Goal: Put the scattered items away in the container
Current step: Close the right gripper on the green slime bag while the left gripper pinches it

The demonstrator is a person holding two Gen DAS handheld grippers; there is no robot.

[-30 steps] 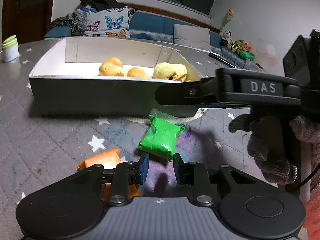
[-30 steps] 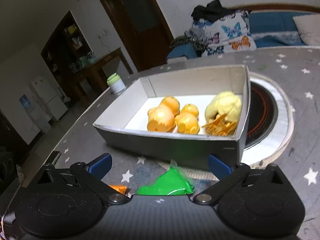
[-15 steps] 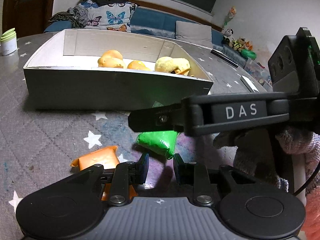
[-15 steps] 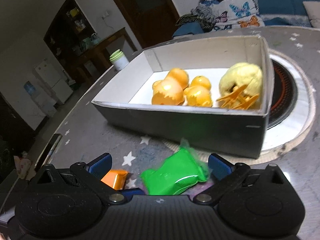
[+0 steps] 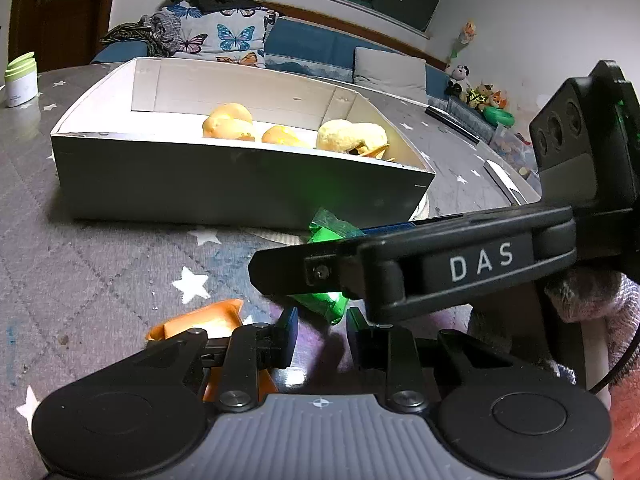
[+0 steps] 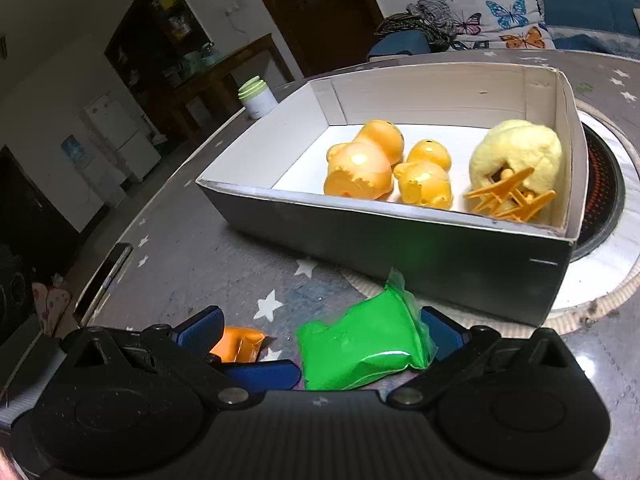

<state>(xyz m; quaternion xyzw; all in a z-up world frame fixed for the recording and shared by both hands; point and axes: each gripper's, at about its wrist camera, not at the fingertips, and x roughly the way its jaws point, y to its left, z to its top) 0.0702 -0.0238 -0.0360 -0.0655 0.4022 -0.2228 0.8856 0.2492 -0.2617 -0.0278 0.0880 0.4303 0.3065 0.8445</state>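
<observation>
A green packet (image 6: pixel 360 346) lies on the starred tablecloth in front of the white box (image 6: pixel 400 236). My right gripper (image 6: pixel 320 330) is open with its blue pads on either side of the packet. An orange packet (image 6: pixel 238 344) lies to its left. The box holds orange toy figures (image 6: pixel 362 166), a yellow plush (image 6: pixel 516 152) and an orange clip. In the left wrist view the right gripper's arm (image 5: pixel 440 272) crosses over the green packet (image 5: pixel 326 230). My left gripper (image 5: pixel 318 336) is open with a narrow gap, empty, beside the orange packet (image 5: pixel 200 320).
A green-lidded white jar (image 5: pixel 21 80) stands at the table's far left. A round burner (image 6: pixel 604 196) is set in the table right of the box. A dark phone-like slab (image 6: pixel 102 280) lies near the left table edge. A sofa with cushions is behind.
My right gripper has come down and forward, so its pads now flank the green packet. The left gripper has barely moved.
</observation>
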